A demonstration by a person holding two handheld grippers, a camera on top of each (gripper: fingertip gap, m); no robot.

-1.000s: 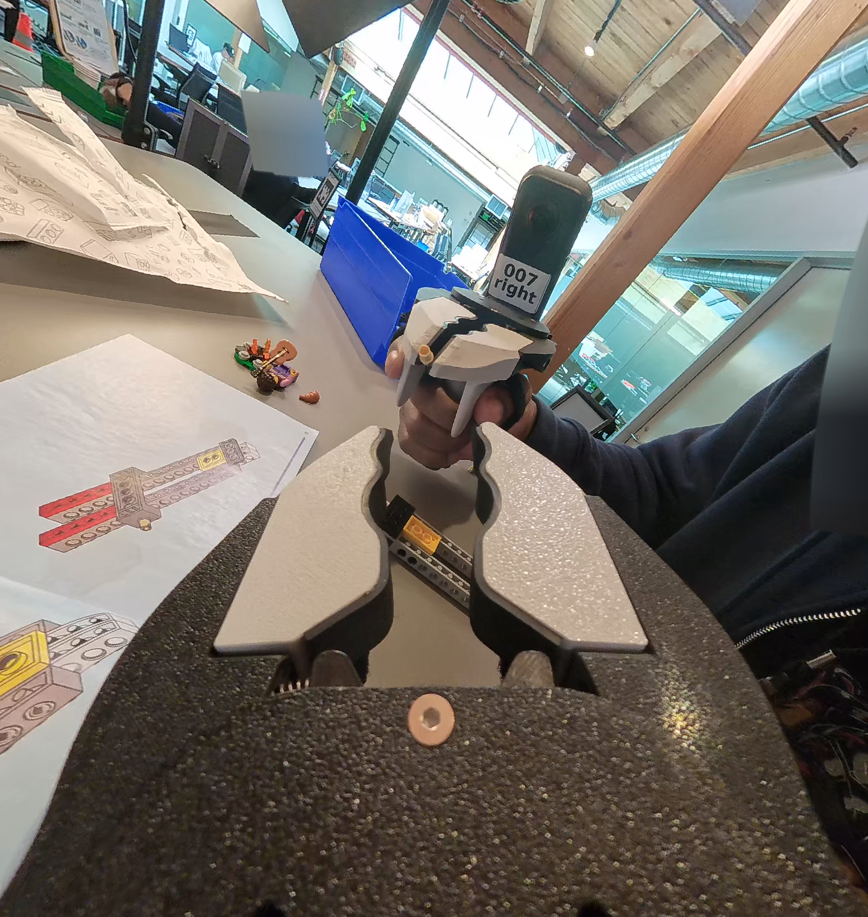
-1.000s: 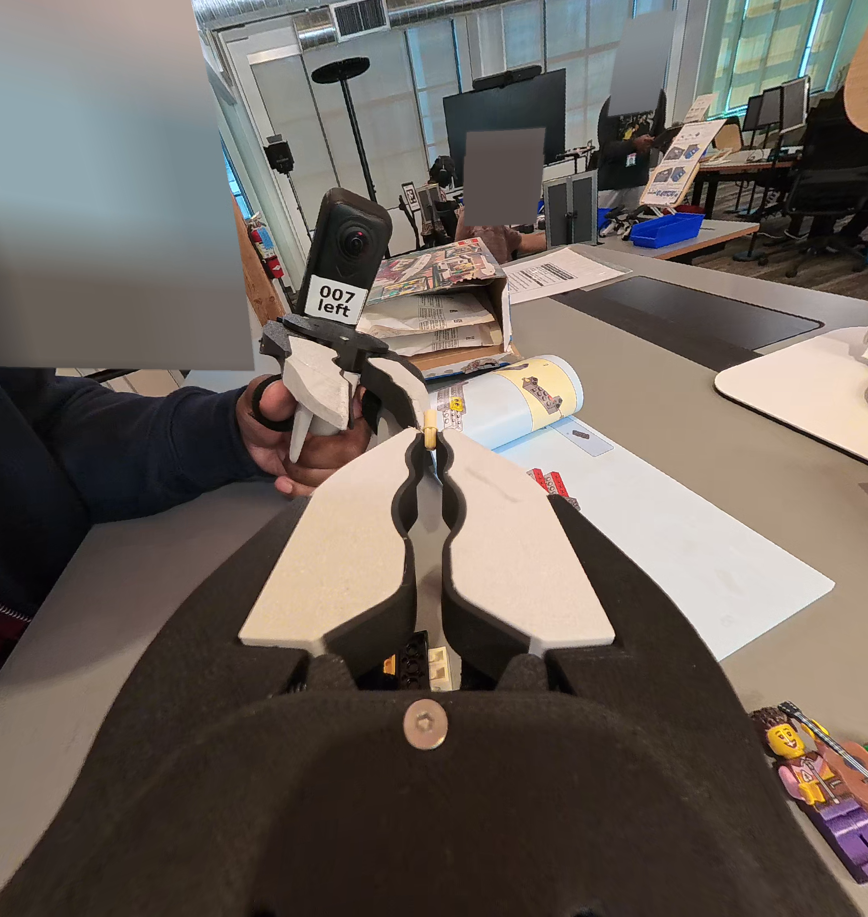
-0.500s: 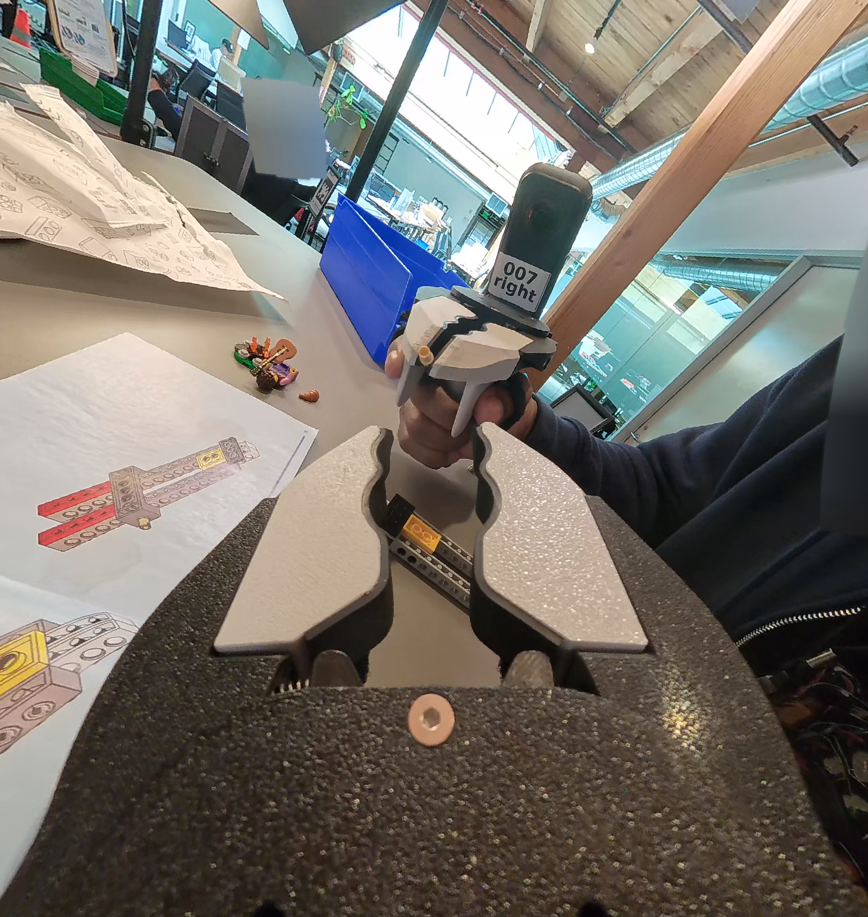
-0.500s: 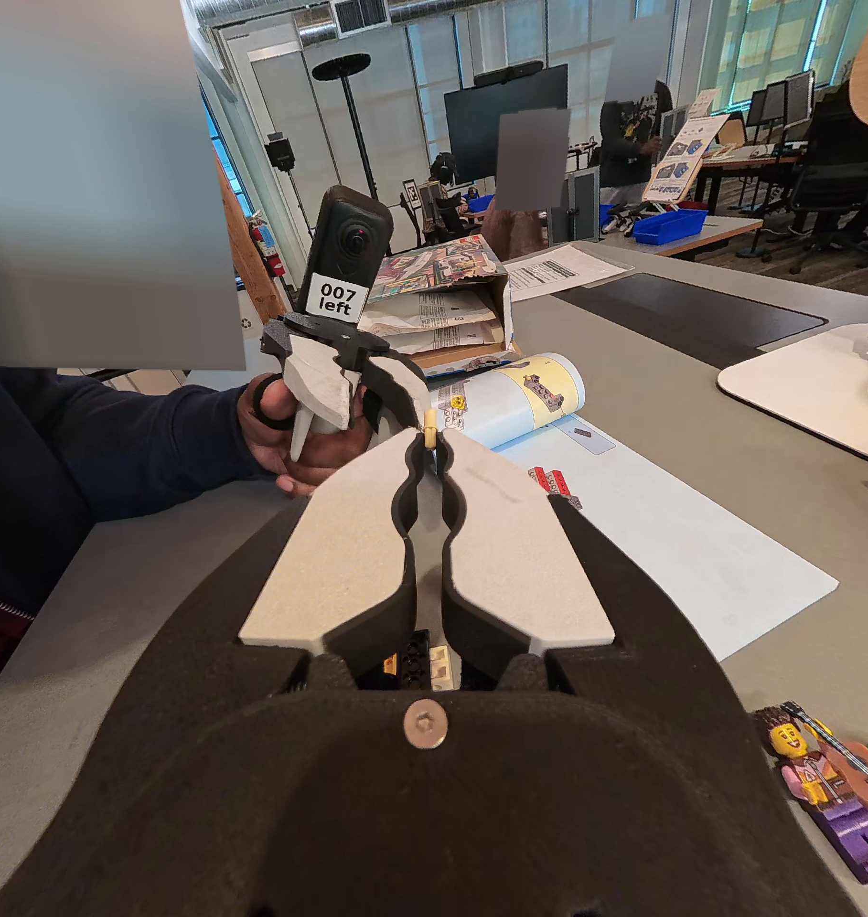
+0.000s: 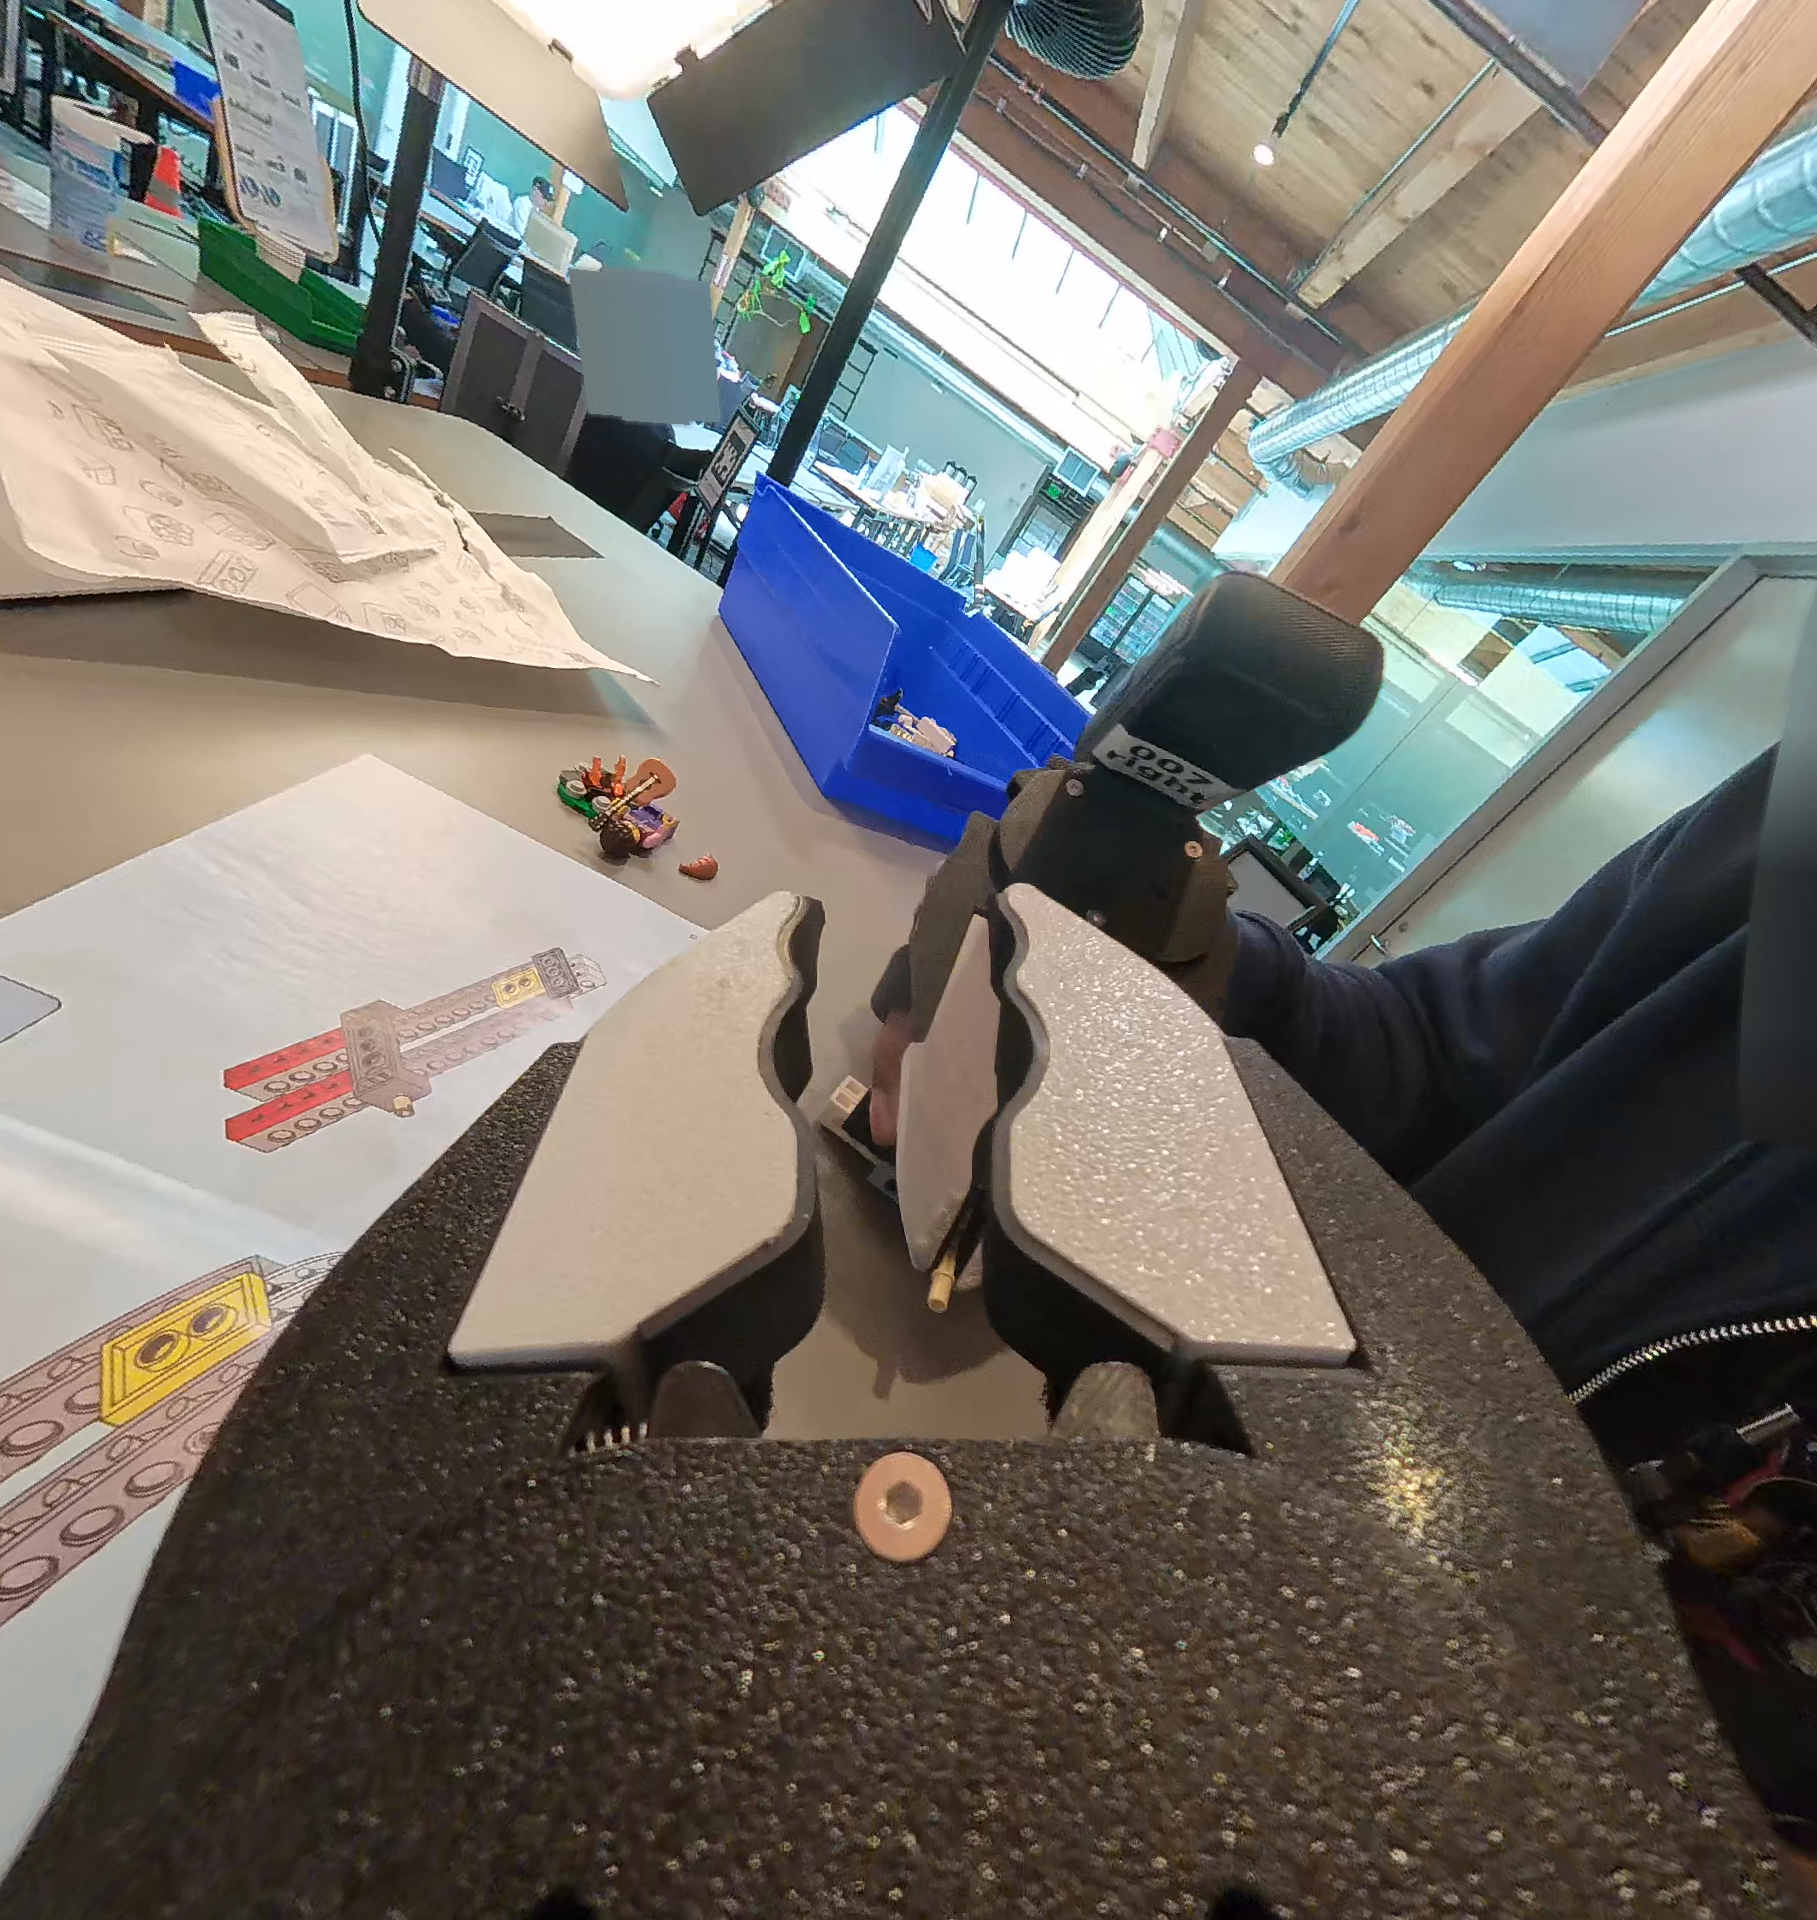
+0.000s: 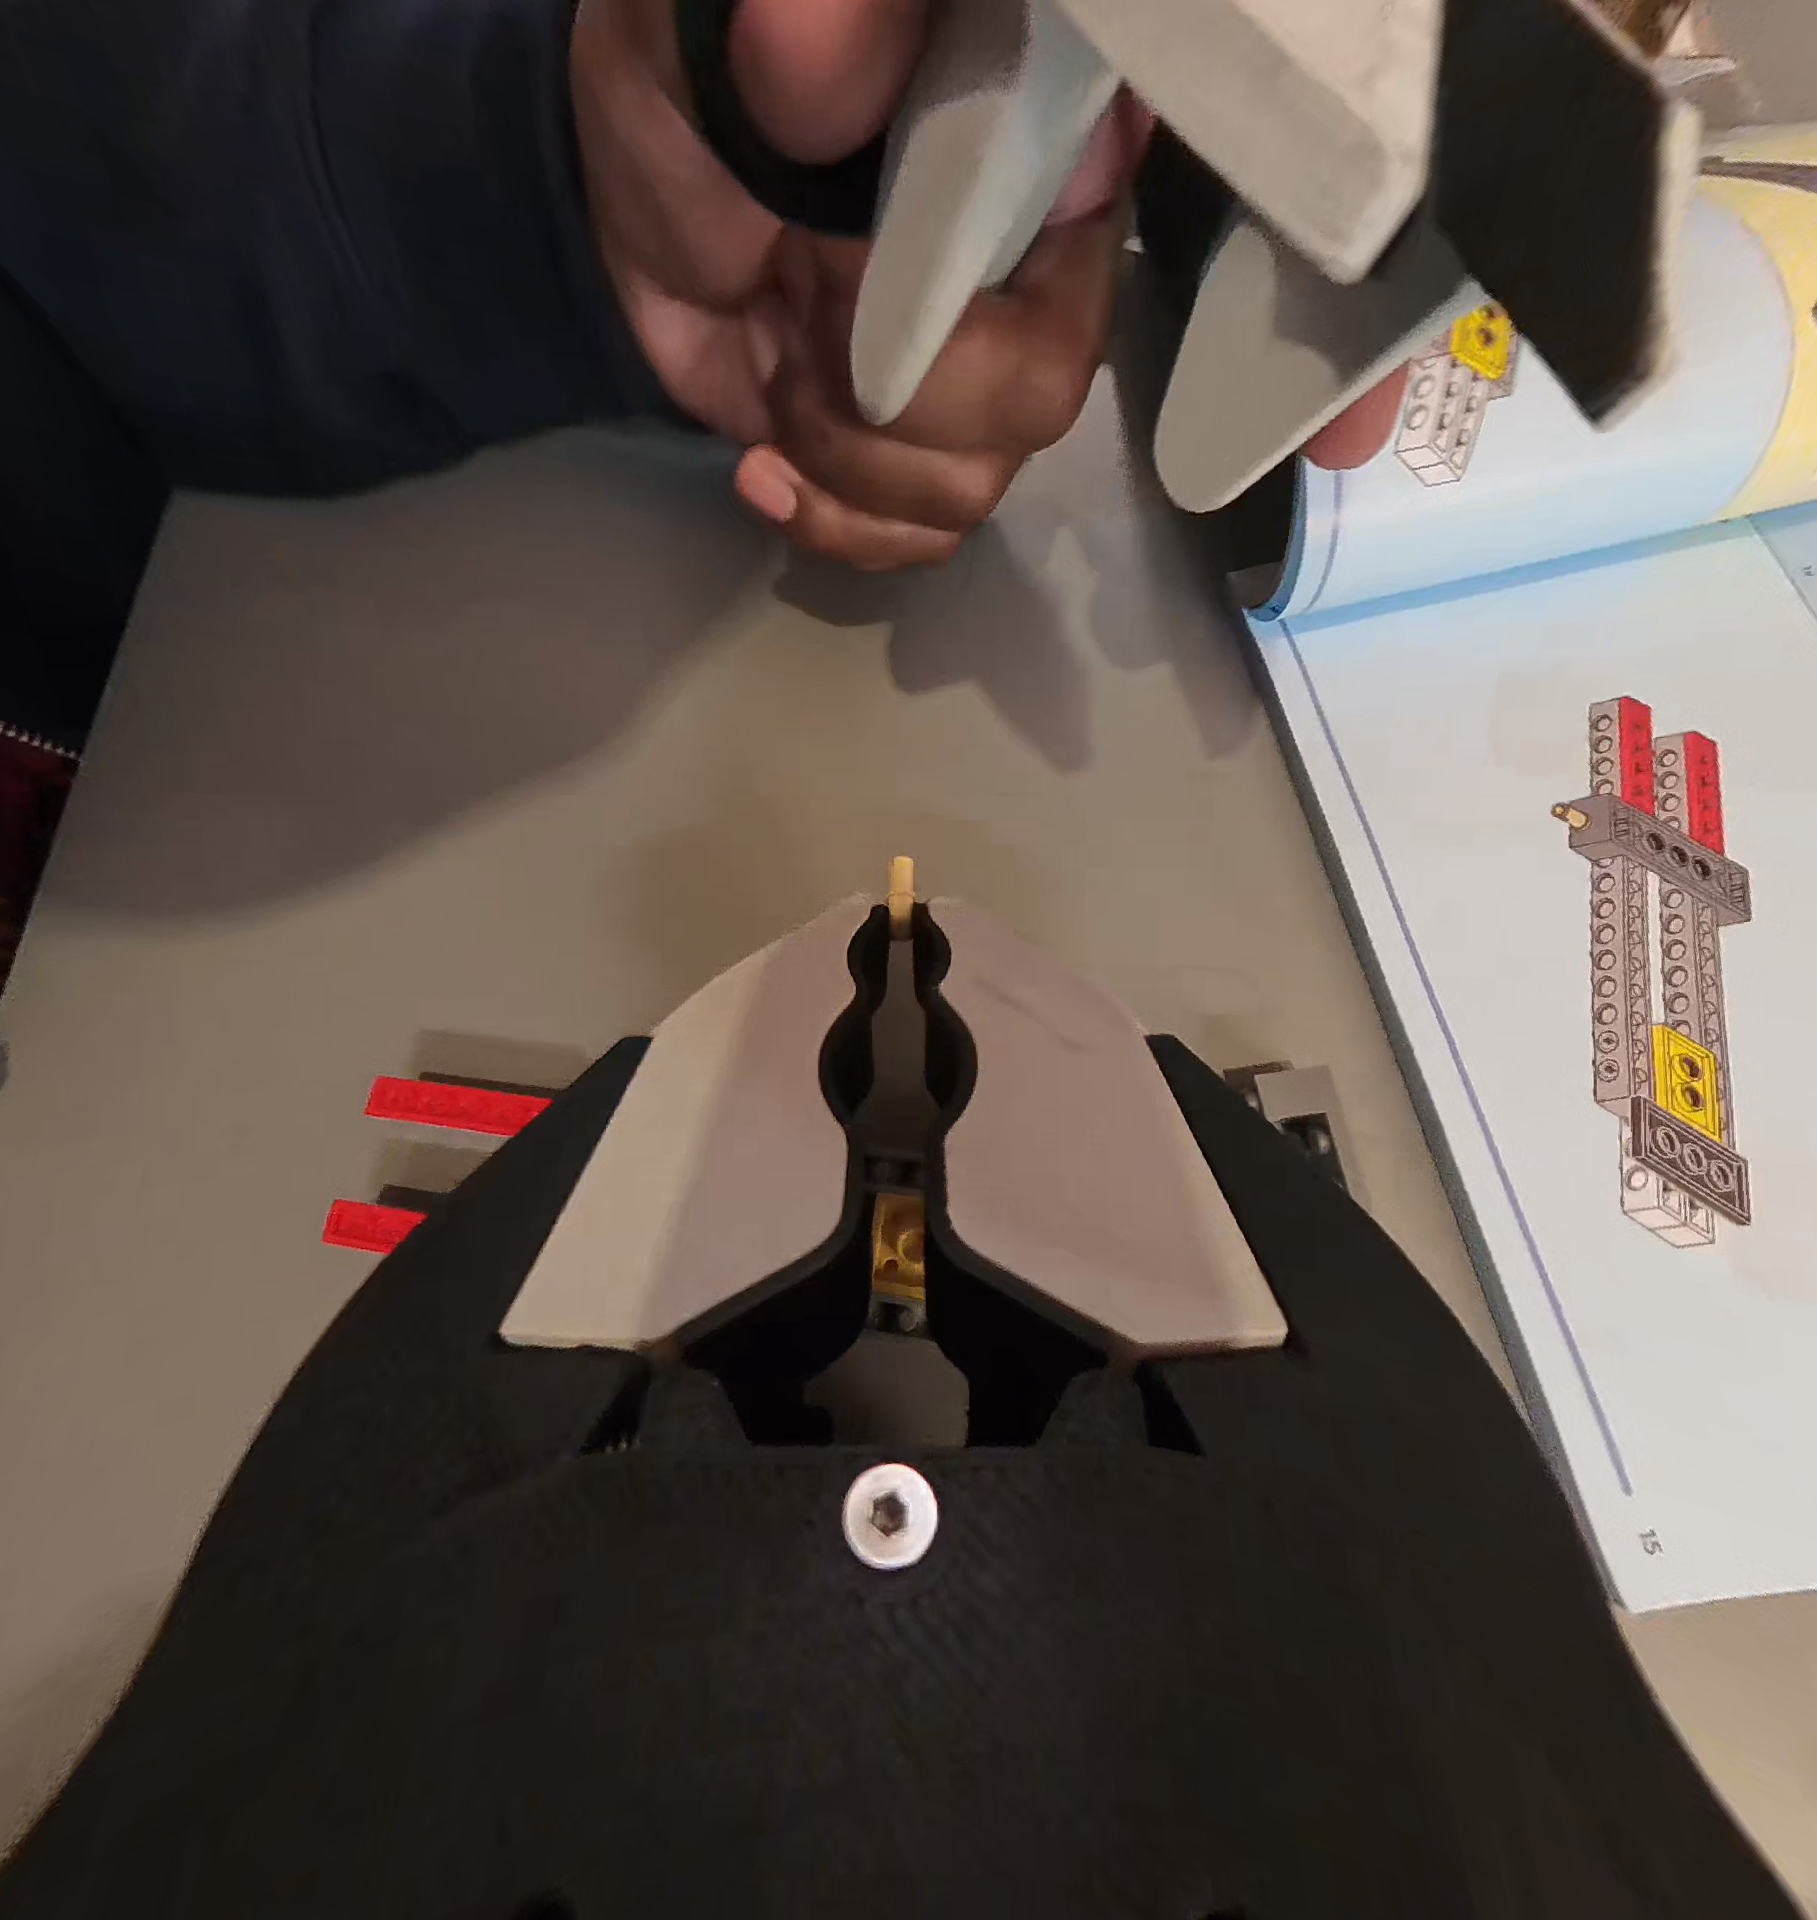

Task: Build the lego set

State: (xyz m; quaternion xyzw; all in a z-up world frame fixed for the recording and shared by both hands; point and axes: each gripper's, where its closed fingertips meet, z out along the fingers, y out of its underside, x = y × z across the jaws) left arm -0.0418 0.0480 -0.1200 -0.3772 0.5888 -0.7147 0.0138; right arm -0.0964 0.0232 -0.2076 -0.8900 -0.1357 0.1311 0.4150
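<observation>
Change: since the earlier frames I have brought the right gripper [image 6: 901,914] down over the brick assembly [image 6: 899,1257] on the table [image 6: 468,779]; it now reaches between the left jaws.
Right jaws: pinching a tan pin [image 6: 901,883] at the tips.
Left gripper [image 5: 904,940]: jaws spread, gripping nothing.
Assembly: flat on the table, under the right gripper.
Nearby: instruction booklet [image 6: 1569,1039], blue bin [image 5: 831,644], minifigure [image 5: 623,805].

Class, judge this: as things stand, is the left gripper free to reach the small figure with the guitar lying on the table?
Probably yes. The left gripper stands open and holds nothing, and bare table lies between it and the figure; the right gripper, pinching a tan peg, sits nearer, off that path.
</observation>
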